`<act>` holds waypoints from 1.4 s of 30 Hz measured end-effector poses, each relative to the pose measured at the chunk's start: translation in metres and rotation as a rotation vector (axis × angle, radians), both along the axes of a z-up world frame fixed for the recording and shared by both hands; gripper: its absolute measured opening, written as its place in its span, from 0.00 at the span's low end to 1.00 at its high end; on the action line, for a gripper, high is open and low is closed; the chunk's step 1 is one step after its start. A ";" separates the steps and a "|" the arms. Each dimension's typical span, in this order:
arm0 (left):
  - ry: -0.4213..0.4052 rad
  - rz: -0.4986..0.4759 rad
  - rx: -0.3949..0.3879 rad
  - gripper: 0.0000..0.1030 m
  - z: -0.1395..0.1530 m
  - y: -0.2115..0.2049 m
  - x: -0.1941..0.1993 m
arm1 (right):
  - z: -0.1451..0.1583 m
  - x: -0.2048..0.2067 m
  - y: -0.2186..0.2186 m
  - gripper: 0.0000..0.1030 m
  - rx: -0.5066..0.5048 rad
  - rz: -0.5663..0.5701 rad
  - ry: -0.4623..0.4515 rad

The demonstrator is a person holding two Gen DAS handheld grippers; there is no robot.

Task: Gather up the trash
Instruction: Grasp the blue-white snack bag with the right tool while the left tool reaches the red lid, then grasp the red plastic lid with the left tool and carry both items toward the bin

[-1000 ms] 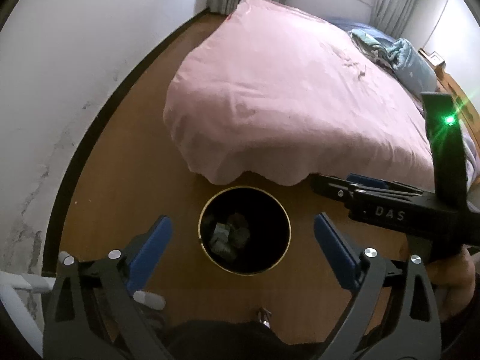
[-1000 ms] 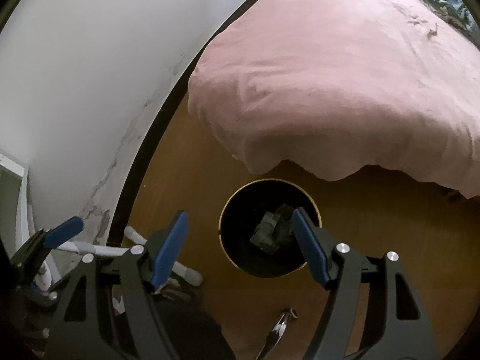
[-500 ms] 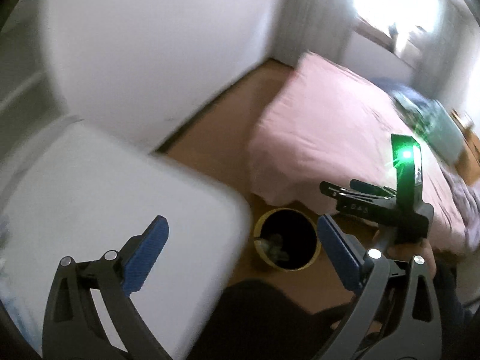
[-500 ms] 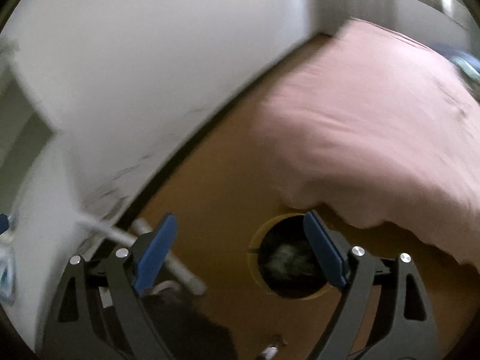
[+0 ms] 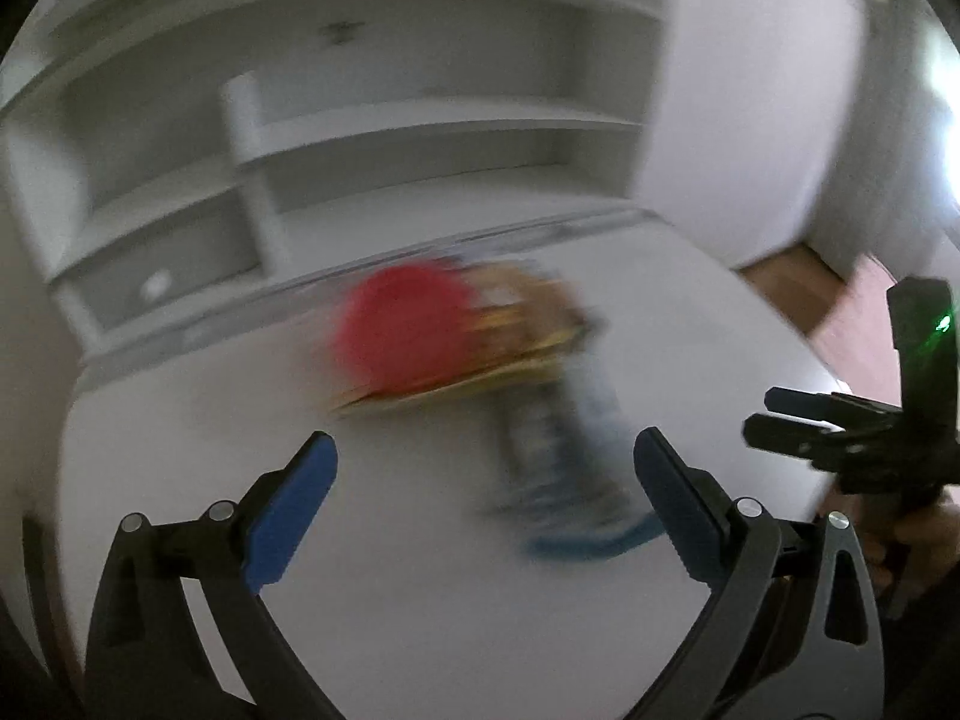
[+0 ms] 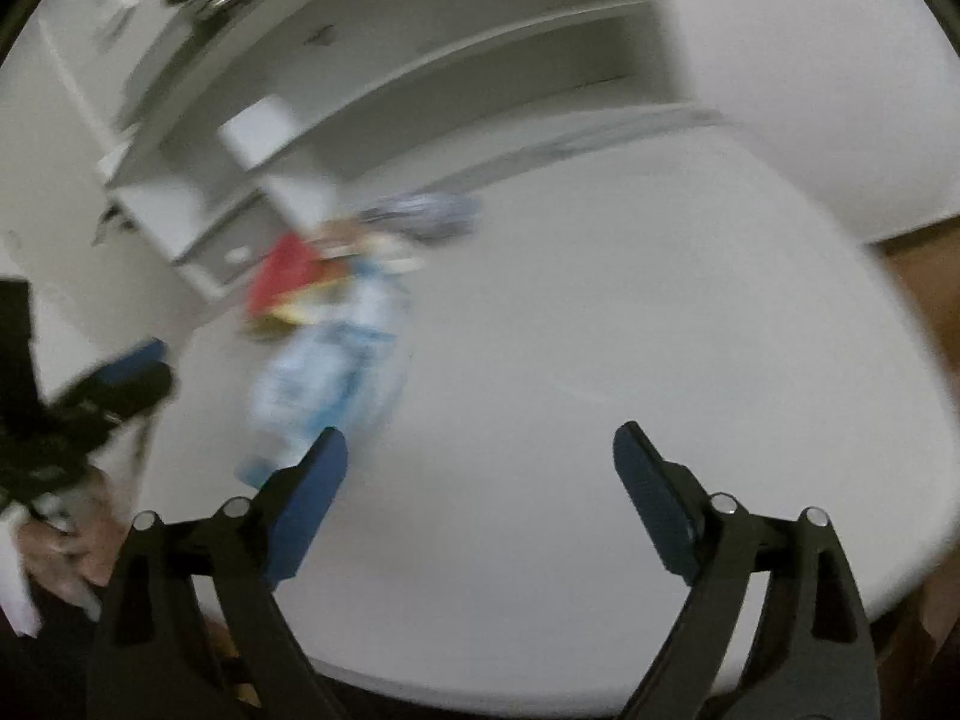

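Hovering over a white tabletop (image 5: 420,630), both grippers stand spread with nothing between their blue pads: the left gripper (image 5: 485,489) is wide and empty, and the right gripper (image 6: 480,468) has just been opening further, also with nothing in it. The trash lies in a blurred cluster toward the tabletop's far edge, just in front of a white shelf unit (image 5: 390,138). A red wrapper (image 5: 402,336) sits farthest back, partly over a yellowish packet (image 5: 528,336). A blue-and-white wrapper (image 5: 564,468) stretches from that pile toward the near edge, its long axis running roughly far-to-near. In the left wrist view this wrapper lies just ahead of the left gripper and toward its right finger; in the right wrist view it lies off to the left, beyond the right gripper's left finger. The left gripper looks better lined up for it, closing across its narrow width; blur hides finer detail.
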State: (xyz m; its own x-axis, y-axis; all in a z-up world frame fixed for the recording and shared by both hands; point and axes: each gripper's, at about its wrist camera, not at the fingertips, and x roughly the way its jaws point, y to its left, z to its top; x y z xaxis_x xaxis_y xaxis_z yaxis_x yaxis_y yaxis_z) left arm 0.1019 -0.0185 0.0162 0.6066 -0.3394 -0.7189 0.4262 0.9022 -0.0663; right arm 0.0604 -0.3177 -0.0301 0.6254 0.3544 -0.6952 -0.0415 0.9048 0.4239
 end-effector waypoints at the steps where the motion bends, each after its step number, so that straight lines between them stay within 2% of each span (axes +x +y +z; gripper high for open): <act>1: 0.005 0.035 0.004 0.93 -0.003 0.016 0.001 | 0.003 0.012 0.017 0.86 0.031 0.043 0.013; 3: 0.018 0.085 -0.004 0.93 -0.009 0.039 0.000 | 0.006 0.027 0.044 0.86 0.060 0.098 0.034; 5: 0.035 0.120 -0.010 0.93 -0.014 0.053 0.002 | 0.003 0.043 0.065 0.86 0.048 0.140 0.059; 10: 0.041 0.149 -0.004 0.93 -0.016 0.063 0.007 | -0.016 0.077 0.093 0.86 0.053 0.156 0.130; 11: 0.041 0.149 -0.004 0.93 -0.016 0.063 0.010 | -0.017 0.080 0.093 0.80 0.062 0.149 0.134; 12: 0.040 0.148 -0.006 0.93 -0.015 0.060 0.015 | -0.017 0.081 0.092 0.66 0.065 0.142 0.133; 14: 0.041 0.143 -0.004 0.93 -0.016 0.051 0.024 | -0.017 0.079 0.087 0.54 0.069 0.141 0.130; 16: 0.041 0.127 0.006 0.93 -0.016 0.040 0.037 | -0.011 0.069 0.077 0.36 0.061 0.143 0.108; 17: 0.039 0.121 0.014 0.93 -0.016 0.034 0.042 | -0.006 0.064 0.072 0.31 0.055 0.136 0.089; 22: 0.033 0.076 0.060 0.93 -0.018 -0.004 0.070 | 0.011 0.040 0.040 0.29 0.022 0.093 0.034; 28: 0.074 0.075 0.093 0.93 -0.027 -0.028 0.101 | 0.013 0.013 0.003 0.29 0.020 0.037 0.026; 32: 0.094 0.065 0.101 0.93 -0.032 -0.038 0.107 | 0.007 0.002 -0.014 0.29 0.023 0.009 0.037; 35: 0.073 0.054 0.163 0.93 -0.035 -0.050 0.109 | 0.003 -0.006 -0.023 0.29 0.028 -0.007 0.039; 42: 0.105 0.053 0.192 0.93 -0.046 -0.060 0.122 | 0.004 -0.028 -0.043 0.29 0.030 -0.056 0.031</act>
State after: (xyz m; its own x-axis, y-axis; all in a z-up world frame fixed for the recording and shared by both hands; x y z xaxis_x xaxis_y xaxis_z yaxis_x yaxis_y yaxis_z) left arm 0.2238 -0.0784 -0.0294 0.5388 -0.1600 -0.8271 0.3776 0.9235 0.0673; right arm 0.0321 -0.3604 -0.0262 0.6227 0.3403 -0.7045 0.0224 0.8923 0.4508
